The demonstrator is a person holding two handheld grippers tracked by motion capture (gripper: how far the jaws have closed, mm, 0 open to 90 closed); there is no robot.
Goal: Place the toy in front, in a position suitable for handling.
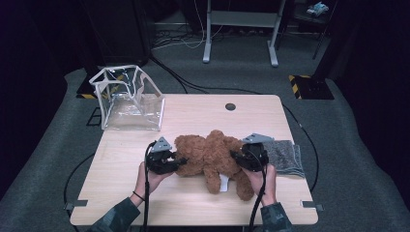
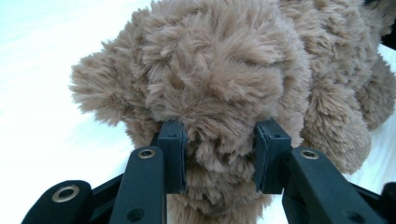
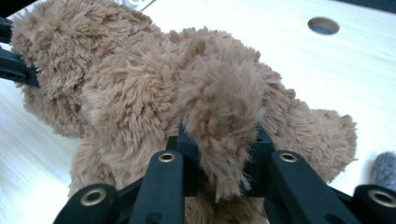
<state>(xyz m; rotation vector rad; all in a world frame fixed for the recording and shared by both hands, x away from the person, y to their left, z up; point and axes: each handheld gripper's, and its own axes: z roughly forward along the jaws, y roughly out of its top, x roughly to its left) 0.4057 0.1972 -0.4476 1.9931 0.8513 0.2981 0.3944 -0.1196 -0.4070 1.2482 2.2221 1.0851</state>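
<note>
Brown plush teddy bear [image 1: 212, 157] lies near the table's [image 1: 193, 113] front edge, clamped by left gripper [image 1: 175, 163] and right gripper [image 1: 238, 157]; lifting toward the clear bag [image 1: 128, 99] likely remains.

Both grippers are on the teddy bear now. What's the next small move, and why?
Probably lift both together, evenly. The left gripper pinches the teddy bear at its head end, the right gripper a limb, and the bear lies on the table.

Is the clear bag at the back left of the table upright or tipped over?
Tipped: the clear bag lies on its side on the table.
</note>
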